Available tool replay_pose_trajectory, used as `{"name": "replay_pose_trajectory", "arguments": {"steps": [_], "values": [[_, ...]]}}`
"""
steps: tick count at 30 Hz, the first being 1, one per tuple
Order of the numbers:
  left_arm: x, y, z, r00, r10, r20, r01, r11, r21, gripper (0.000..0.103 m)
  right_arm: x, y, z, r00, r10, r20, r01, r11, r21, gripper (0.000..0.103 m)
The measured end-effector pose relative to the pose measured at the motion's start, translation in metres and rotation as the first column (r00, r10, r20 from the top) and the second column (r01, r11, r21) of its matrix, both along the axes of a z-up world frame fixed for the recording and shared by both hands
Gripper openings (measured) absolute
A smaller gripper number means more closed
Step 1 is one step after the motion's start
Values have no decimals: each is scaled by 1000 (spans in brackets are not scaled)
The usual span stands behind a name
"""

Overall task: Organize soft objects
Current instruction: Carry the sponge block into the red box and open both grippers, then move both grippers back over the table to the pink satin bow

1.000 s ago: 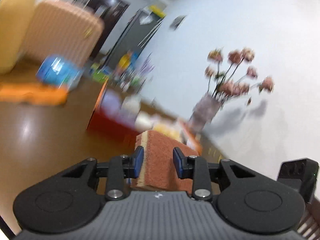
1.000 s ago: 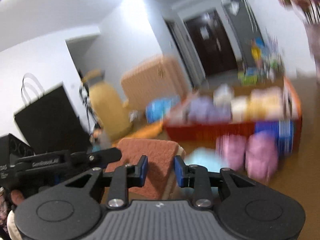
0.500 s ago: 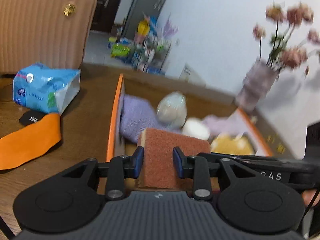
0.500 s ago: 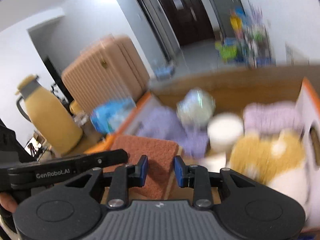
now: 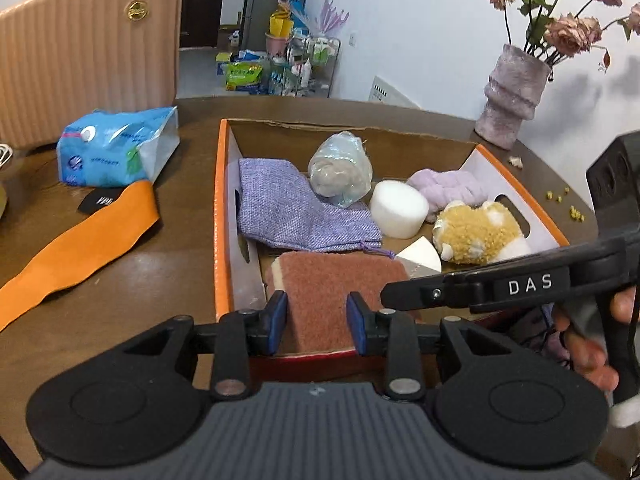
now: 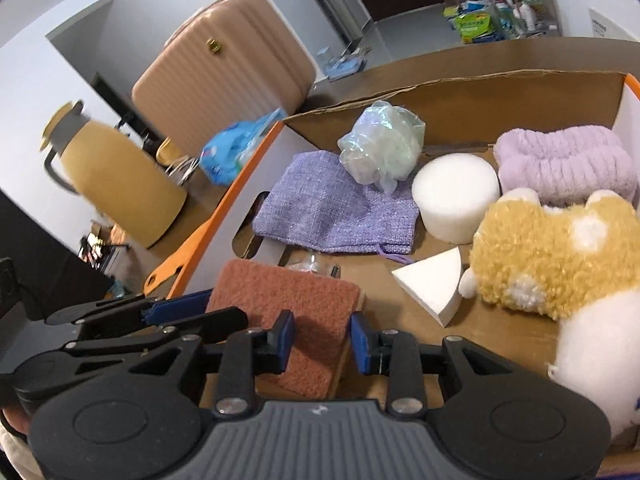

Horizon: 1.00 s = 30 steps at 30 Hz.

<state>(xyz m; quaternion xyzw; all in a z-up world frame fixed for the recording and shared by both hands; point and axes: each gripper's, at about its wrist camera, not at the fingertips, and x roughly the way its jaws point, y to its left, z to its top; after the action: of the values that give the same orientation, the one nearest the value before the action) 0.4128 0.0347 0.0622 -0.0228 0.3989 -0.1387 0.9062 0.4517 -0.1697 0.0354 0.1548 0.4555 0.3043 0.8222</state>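
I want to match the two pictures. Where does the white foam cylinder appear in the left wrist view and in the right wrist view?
Left wrist view: the white foam cylinder is right of centre in the orange box, between the purple pouch and the yellow plush toy.
Right wrist view: the cylinder is right of centre, above the white foam wedge.
Shared landmark: the brown scouring sponge at the near end of the box.

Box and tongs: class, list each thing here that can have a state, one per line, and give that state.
Left tongs: shut on the brown sponge.
Right tongs: shut on the same sponge.
Brown sponge: held flat, low over the box's near end.
Orange box: open-topped, holding soft things.
Purple pouch: lying flat.
Tissue pack: torn open, on the table.
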Motion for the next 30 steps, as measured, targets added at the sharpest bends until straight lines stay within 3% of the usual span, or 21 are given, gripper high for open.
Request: {"name": "replay_pose_trajectory", "arguments": {"steps": [3, 6, 9, 13, 17, 19, 24, 27, 30], "values": [[3, 10, 10, 997, 33, -63, -35, 999, -23, 47, 8, 6, 4, 999, 39, -15, -39, 999, -4, 33], [-2, 13, 27, 997, 67, -36, -67, 998, 16, 48, 14, 13, 9, 999, 32, 13, -32, 999, -22, 50], [-20, 16, 49, 997, 76, -3, -76, 997, 23, 49, 2, 4, 27, 999, 3, 51, -3, 1000, -13, 51], [-58, 13, 81, 996, 63, 57, -66, 997, 45, 51, -47, -15, 74, 987, -10, 161, 22, 997, -73, 57], [-111, 9, 105, 987, 30, 156, -36, 999, 37, 65, -110, -52, 119, 952, -36, 305, 90, 983, -163, 66], [-136, 4, 108, 980, 5, 197, -14, 999, 44, 69, -144, -71, 131, 928, -51, 369, 132, 971, -199, 74], [-166, -8, 111, 968, -24, 252, 14, 999, 41, 74, -195, -104, 138, 886, -77, 457, 210, 946, -247, 77], [-173, -16, 107, 959, -10, 282, -3, 999, 46, 75, -209, -117, 133, 869, -106, 483, 236, 947, -217, 77], [-196, -17, 87, 939, 12, 344, -21, 999, 23, 81, -233, -125, 119, 831, -141, 538, 257, 955, -147, 78]]}}
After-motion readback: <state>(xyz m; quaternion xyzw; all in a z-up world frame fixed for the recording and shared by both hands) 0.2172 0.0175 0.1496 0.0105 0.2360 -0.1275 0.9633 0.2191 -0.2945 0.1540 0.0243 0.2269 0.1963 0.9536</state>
